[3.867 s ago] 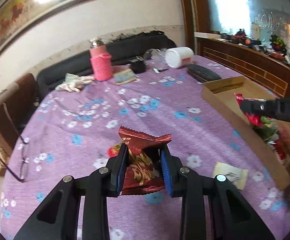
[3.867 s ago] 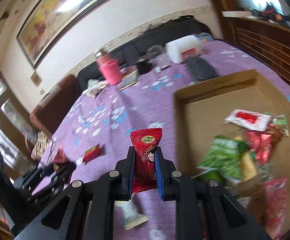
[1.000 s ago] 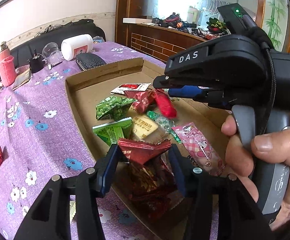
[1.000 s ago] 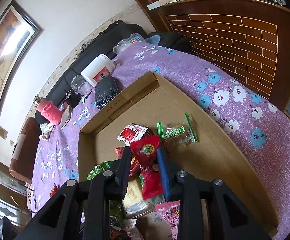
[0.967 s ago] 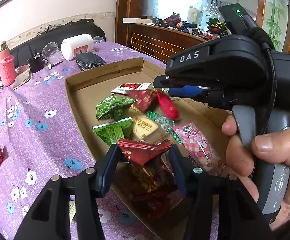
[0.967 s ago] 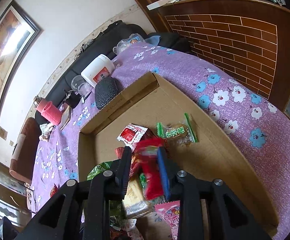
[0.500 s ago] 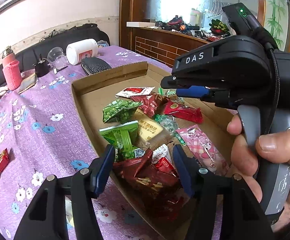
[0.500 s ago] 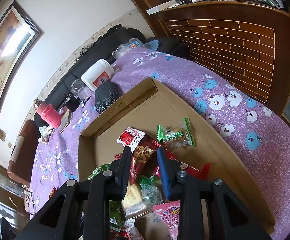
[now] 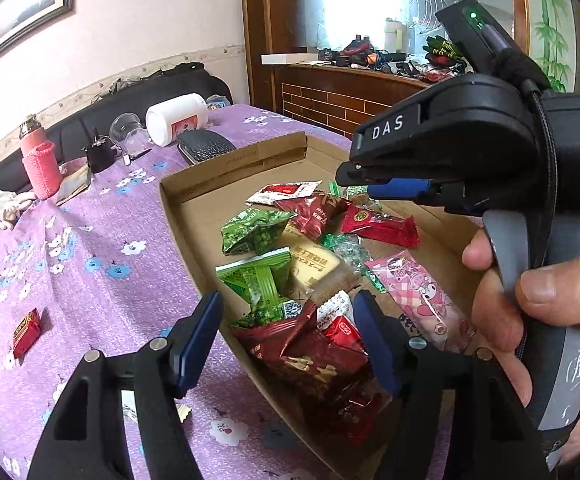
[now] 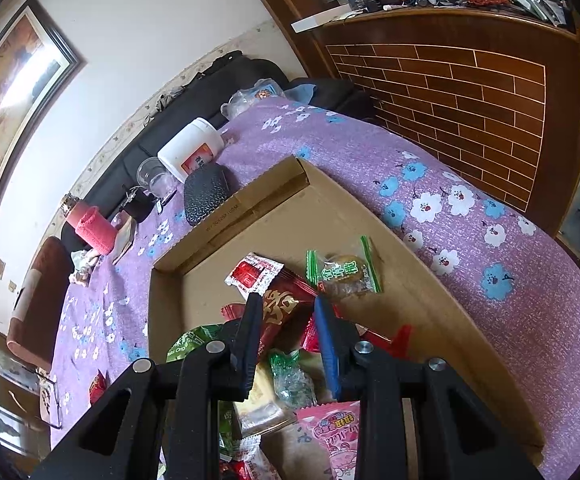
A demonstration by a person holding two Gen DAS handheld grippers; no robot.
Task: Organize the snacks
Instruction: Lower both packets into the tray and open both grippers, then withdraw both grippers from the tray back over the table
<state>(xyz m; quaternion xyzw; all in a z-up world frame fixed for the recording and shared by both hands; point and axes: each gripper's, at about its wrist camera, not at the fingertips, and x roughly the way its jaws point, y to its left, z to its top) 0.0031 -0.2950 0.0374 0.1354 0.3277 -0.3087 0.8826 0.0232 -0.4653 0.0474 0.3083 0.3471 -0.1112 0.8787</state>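
Note:
A shallow cardboard box point(image 9: 178, 216) point(image 10: 250, 200) on the purple flowered tablecloth holds several wrapped snacks. My left gripper point(image 9: 286, 320) hangs over the box's near corner, jaws opening. A dark red packet point(image 9: 310, 344) lies in the box between its fingers, and the pads stand clear of it. My right gripper point(image 9: 354, 180) point(image 10: 286, 316), held by a hand, hovers over the middle of the box with a narrow gap and nothing in it. A bright red packet point(image 9: 378, 224) lies in the box below it. One small red snack point(image 9: 26, 332) point(image 10: 97, 386) lies on the cloth left of the box.
Beyond the box's far end stand a pink bottle point(image 9: 40, 164), a white jar on its side point(image 9: 176, 118), a clear cup point(image 9: 128, 132) and a black case point(image 9: 206, 146). A wooden brick-pattern counter point(image 10: 470, 92) runs along the right. A dark sofa lines the far wall.
The left jaws have spread and the dark red packet has dropped from them into the box. The bright red packet fell from the right gripper and now lies among the snacks.

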